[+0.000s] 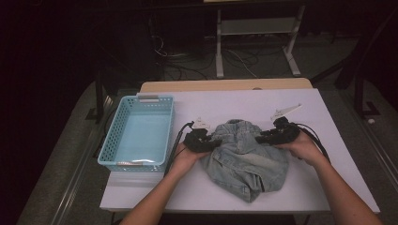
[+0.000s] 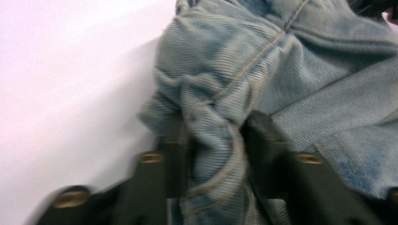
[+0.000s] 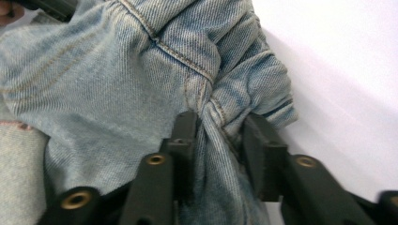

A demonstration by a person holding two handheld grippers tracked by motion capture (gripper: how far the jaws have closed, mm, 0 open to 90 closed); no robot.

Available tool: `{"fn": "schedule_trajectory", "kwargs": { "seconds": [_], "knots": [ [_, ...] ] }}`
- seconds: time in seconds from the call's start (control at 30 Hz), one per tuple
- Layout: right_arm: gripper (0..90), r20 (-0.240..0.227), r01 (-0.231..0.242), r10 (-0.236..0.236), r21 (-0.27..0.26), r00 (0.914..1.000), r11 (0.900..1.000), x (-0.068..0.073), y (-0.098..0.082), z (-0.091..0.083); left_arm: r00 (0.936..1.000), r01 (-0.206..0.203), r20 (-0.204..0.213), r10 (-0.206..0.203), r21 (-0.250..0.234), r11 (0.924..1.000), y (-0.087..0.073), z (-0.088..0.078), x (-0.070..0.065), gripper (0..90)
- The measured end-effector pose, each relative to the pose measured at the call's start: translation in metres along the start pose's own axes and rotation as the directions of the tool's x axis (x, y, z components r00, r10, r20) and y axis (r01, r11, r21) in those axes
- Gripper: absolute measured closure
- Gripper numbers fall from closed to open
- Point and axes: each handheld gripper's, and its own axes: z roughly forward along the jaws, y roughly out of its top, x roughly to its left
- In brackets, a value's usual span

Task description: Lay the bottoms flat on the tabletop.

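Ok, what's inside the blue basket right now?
The blue basket holds nothing that I can see: its pale floor shows bare in the high view. The near wall hides a thin strip of floor. The denim garment lies on the table, pinched by both grippers.

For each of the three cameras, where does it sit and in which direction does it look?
High view: above the person's side, looking forward and down at the table, basket and jeans; both forearms, left gripper and right gripper show.
Left gripper view: on the left gripper, looking along its jaws, which pinch a denim fold.
Right gripper view: on the right gripper, jaws likewise pinching denim.
Shared: both gripper views show the jeans on the white table.
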Motion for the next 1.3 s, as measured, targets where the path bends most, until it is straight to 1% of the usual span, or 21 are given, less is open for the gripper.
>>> {"fn": "schedule_trajectory", "kwargs": {
  "seconds": [0.03, 0.07, 0.1, 0.17, 0.27, 0.4, 0.53, 0.6, 0.67, 0.7, 0.73, 0.77, 0.83, 0.93, 1.0, 1.03, 1.13, 1.17, 1.2, 1.23, 1.3],
  "knots": [
    [70.4, -0.005, 0.002, -0.002, -0.003, 1.0000, 1.000, 0.001, 0.000, -0.001, 1.0000, 0.002, 0.007, -0.002, -0.003, 1.0000, 0.001, 0.000, 0.000, 70.9],
    [71.8, -0.008, 0.006, -0.006, -0.003, 0.9999, 1.000, 0.001, 0.001, -0.002, 0.9999, -0.010, 0.013, 0.011, -0.006, 0.9999, 0.002, 0.001, 0.000, 71.9],
    [72.9, -0.007, 0.009, -0.009, -0.006, 0.9999, 1.000, 0.002, 0.001, -0.002, 0.9998, -0.014, 0.017, 0.014, -0.011, 0.9999, 0.003, 0.001, 0.000, 72.7],
    [73.9, -0.012, 0.009, -0.009, -0.013, 0.9999, 1.000, 0.002, 0.001, -0.005, 0.9993, -0.021, 0.030, 0.022, -0.025, 0.9995, 0.005, 0.002, 0.001, 73.7],
    [74.1, -0.004, 0.011, -0.011, -0.038, 0.9999, 0.999, 0.000, 0.002, -0.010, 0.9986, -0.030, 0.041, 0.032, -0.045, 0.9985, 0.012, 0.004, 0.002, 74.4],
    [74.1, 0.019, -0.003, 0.004, -0.069, 0.9998, 0.998, -0.005, 0.004, -0.018, 0.9973, -0.035, 0.063, 0.039, -0.072, 0.9968, 0.022, 0.010, 0.006, 74.7],
    [74.1, 0.058, -0.027, 0.033, -0.105, 0.9978, 0.994, -0.013, 0.005, -0.024, 0.9963, -0.046, 0.068, 0.052, -0.091, 0.9948, 0.035, 0.019, 0.012, 74.8],
    [74.1, 0.070, -0.048, 0.057, -0.120, 0.9959, 0.992, -0.020, 0.005, -0.027, 0.9966, -0.045, 0.064, 0.052, -0.107, 0.9932, 0.043, 0.024, 0.014, 74.8],
    [74.1, 0.098, -0.061, 0.074, -0.130, 0.9925, 0.990, -0.025, 0.006, -0.029, 0.9970, -0.051, 0.053, 0.057, -0.112, 0.9924, 0.051, 0.030, 0.017, 74.8],
    [74.1, 0.107, -0.067, 0.082, -0.137, 0.9908, 0.988, -0.029, 0.006, -0.029, 0.9970, -0.051, 0.053, 0.057, -0.112, 0.9924, 0.051, 0.030, 0.017, 74.7],
    [74.0, 0.121, -0.071, 0.089, -0.144, 0.9886, 0.987, -0.031, 0.007, -0.030, 0.9971, -0.050, 0.051, 0.056, -0.116, 0.9919, 0.057, 0.035, 0.021, 74.7],
    [74.0, 0.138, -0.076, 0.097, -0.146, 0.9858, 0.986, -0.034, 0.008, -0.030, 0.9972, -0.050, 0.049, 0.056, -0.113, 0.9923, 0.060, 0.037, 0.022, 74.6],
    [73.9, 0.150, -0.085, 0.107, -0.147, 0.9828, 0.985, -0.038, 0.008, -0.029, 0.9974, -0.048, 0.048, 0.054, -0.111, 0.9926, 0.063, 0.043, 0.024, 74.4],
    [72.8, 0.171, -0.109, 0.133, -0.139, 0.9762, 0.984, -0.045, 0.006, -0.024, 0.9977, -0.041, 0.049, 0.046, -0.096, 0.9945, 0.063, 0.052, 0.027, 72.8],
    [70.0, 0.172, -0.129, 0.150, -0.125, 0.9736, 0.984, -0.048, 0.003, -0.021, 0.9982, -0.034, 0.046, 0.039, -0.093, 0.9951, 0.061, 0.054, 0.028, 69.9],
    [66.4, 0.168, -0.138, 0.158, -0.125, 0.9730, 0.982, -0.049, 0.002, -0.021, 0.9986, -0.030, 0.041, 0.034, -0.096, 0.9949, 0.060, 0.054, 0.029, 67.4],
    [53.4, 0.177, -0.146, 0.169, -0.136, 0.9695, 0.980, -0.050, 0.001, -0.024, 0.9997, -0.017, 0.017, 0.019, -0.105, 0.9944, 0.060, 0.048, 0.031, 53.7],
    [46.8, 0.169, -0.150, 0.174, -0.149, 0.9701, 0.977, -0.049, 0.001, -0.027, 0.9999, -0.011, 0.009, 0.012, -0.106, 0.9943, 0.059, 0.045, 0.032, 48.9],
    [42.5, 0.162, -0.155, 0.181, -0.160, 0.9700, 0.975, -0.048, 0.002, -0.030, 0.9999, 0.003, 0.010, -0.001, -0.111, 0.9938, 0.059, 0.042, 0.034, 44.2],
    [40.2, 0.160, -0.150, 0.177, -0.167, 0.9712, 0.975, -0.047, 0.002, -0.032, 0.9998, 0.013, 0.015, -0.012, -0.113, 0.9935, 0.059, 0.038, 0.035, 38.9],
    [34.7, 0.150, -0.145, 0.174, -0.182, 0.9734, 0.972, -0.043, 0.003, -0.037, 0.9999, 0.011, 0.002, -0.010, -0.112, 0.9937, 0.058, 0.032, 0.034, 32.6]
  ]
}}
